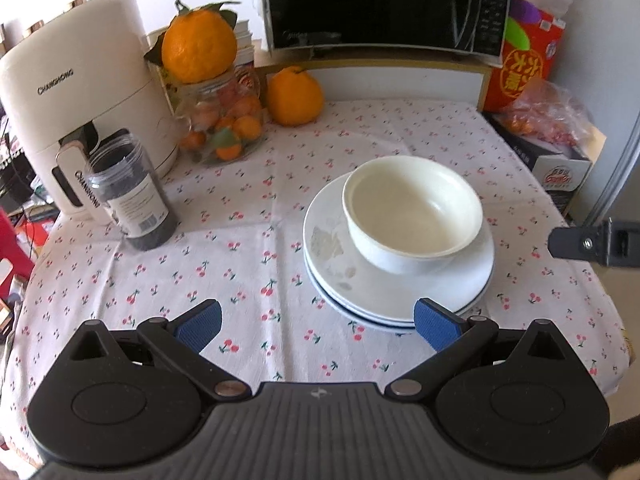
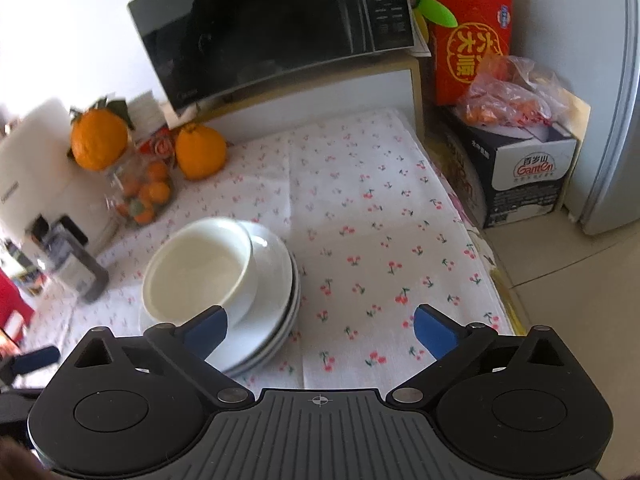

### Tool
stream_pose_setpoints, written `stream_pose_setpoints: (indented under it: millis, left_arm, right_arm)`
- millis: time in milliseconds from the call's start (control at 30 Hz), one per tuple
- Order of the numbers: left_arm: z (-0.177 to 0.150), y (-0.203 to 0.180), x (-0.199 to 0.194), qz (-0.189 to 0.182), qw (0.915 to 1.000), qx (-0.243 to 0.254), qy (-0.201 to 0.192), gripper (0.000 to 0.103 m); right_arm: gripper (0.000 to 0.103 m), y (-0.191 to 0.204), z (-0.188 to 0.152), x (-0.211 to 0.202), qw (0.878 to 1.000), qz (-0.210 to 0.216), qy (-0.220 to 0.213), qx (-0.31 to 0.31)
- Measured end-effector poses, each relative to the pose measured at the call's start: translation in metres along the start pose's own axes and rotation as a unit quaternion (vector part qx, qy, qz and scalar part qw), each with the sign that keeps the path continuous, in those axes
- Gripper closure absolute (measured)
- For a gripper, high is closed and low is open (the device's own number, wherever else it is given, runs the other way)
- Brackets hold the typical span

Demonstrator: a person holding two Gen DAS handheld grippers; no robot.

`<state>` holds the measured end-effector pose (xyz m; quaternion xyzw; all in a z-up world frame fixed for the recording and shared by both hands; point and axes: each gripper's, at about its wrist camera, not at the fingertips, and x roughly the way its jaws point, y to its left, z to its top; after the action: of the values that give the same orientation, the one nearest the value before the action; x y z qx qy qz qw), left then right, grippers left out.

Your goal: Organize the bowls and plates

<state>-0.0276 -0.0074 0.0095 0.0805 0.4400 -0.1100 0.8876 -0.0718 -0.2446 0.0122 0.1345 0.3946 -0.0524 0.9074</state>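
Observation:
A white bowl (image 1: pixel 412 212) stands upright on a stack of white plates (image 1: pixel 332 256) with a blue rim, on the cherry-print tablecloth (image 1: pixel 240 240). My left gripper (image 1: pixel 318 326) is open and empty, just in front of the stack, its right finger near the plate edge. My right gripper (image 2: pixel 320 330) is open and empty; the bowl (image 2: pixel 200 272) and the plates (image 2: pixel 276 276) lie to its left, by its left finger. Part of the right gripper (image 1: pixel 592 242) shows at the right edge of the left wrist view.
A white air fryer (image 1: pixel 76 112), a dark jar (image 1: pixel 132 192), a glass jar of small oranges (image 1: pixel 224 120) and two large oranges (image 1: pixel 294 96) stand at the back left. A microwave (image 1: pixel 384 4) sits behind. Boxes and a bag (image 2: pixel 516 160) stand on the right.

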Motion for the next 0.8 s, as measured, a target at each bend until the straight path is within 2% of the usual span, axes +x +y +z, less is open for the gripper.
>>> stream_pose_setpoints:
  millis: [133,467,800]
  left_arm:
    - [0.0,0.002,0.003,0.004,0.9998,-0.016,0.015,0.0]
    - [-0.001,0.001,0.006,0.012,0.9993,-0.026,0.025,0.0]
    - [-0.002,0.001,0.005,0.013,0.9993,-0.024,0.027,0.0]
  right_arm:
    - [0.0,0.011,-0.007,0.0,1.0,-0.008,0.002,-0.024]
    - [0.0,0.023,-0.018,0.017,0.998,-0.002,0.05,-0.045]
    - [0.0,0.025,-0.019,0.018,0.998,-0.007,0.049,-0.05]
